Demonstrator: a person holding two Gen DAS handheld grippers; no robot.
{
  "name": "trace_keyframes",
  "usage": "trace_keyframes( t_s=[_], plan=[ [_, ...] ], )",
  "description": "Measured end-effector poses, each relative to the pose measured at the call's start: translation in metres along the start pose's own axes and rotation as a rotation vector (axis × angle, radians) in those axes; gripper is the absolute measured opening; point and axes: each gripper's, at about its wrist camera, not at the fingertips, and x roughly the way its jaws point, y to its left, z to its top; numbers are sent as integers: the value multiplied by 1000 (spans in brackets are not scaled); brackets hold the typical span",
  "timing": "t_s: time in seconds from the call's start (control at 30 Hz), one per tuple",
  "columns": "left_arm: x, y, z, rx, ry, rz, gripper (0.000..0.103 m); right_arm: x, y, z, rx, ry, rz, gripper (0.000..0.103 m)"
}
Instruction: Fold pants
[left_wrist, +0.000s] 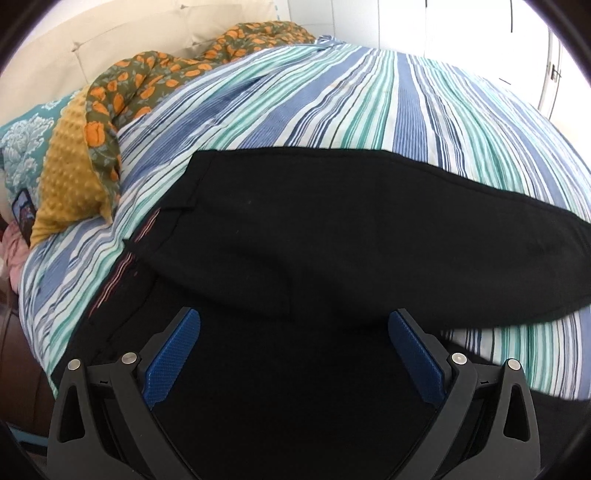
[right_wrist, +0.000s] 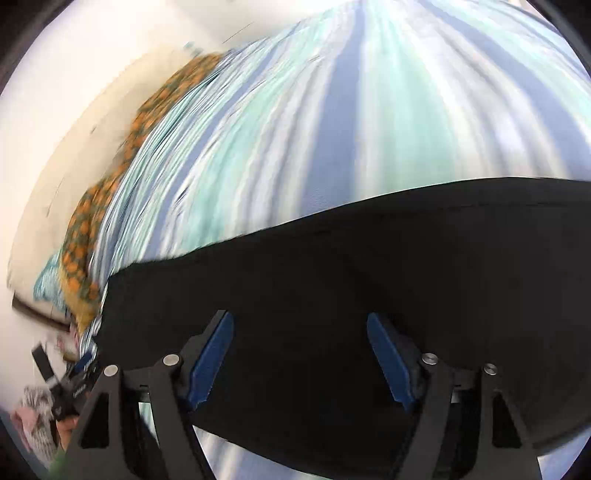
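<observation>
Black pants (left_wrist: 332, 240) lie spread across a striped bed cover (left_wrist: 332, 103), with one layer folded over and a striped inner waistband showing at the left. My left gripper (left_wrist: 293, 321) hovers over the near part of the pants, its blue pads (left_wrist: 173, 358) wide apart and nothing pinched between them. In the right wrist view the same pants (right_wrist: 406, 266) run as a dark band across the blurred bed cover (right_wrist: 332, 110). My right gripper (right_wrist: 299, 325) stands open above the fabric, blue pads (right_wrist: 391, 365) apart.
A floral orange-and-green blanket (left_wrist: 155, 74) and a mustard dotted cushion (left_wrist: 70, 177) are piled at the bed's far left by a cream headboard (left_wrist: 110, 33). A phone (left_wrist: 23, 214) lies at the left edge. White cupboard doors (left_wrist: 498, 37) stand behind the bed.
</observation>
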Motion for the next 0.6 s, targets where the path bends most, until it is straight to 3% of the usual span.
trace_keyframes(
  t_s=[0.1,0.17,0.23,0.33,0.4,0.53,0.6],
  plan=[
    [-9,2,-23,9,39,-9,102,-83,-110,2,142,-102,-271,77],
    [-21,-4,-36,22,48,-30,102,-131,-153,-12,213,-123,-427,80],
    [-40,-17,-48,43,41,-86,102,-172,-162,-38,210,-157,-463,80],
    [-68,-46,-67,88,33,-205,102,-220,-128,-102,165,-217,-295,85],
    [-80,-71,-79,136,48,-298,102,-233,-91,-154,143,-211,-154,94],
    [-85,-117,-109,276,101,-368,102,-206,-14,-255,121,-131,40,98],
    [-78,-126,-122,323,156,-347,102,-181,13,-291,119,-72,51,98]
  ],
)
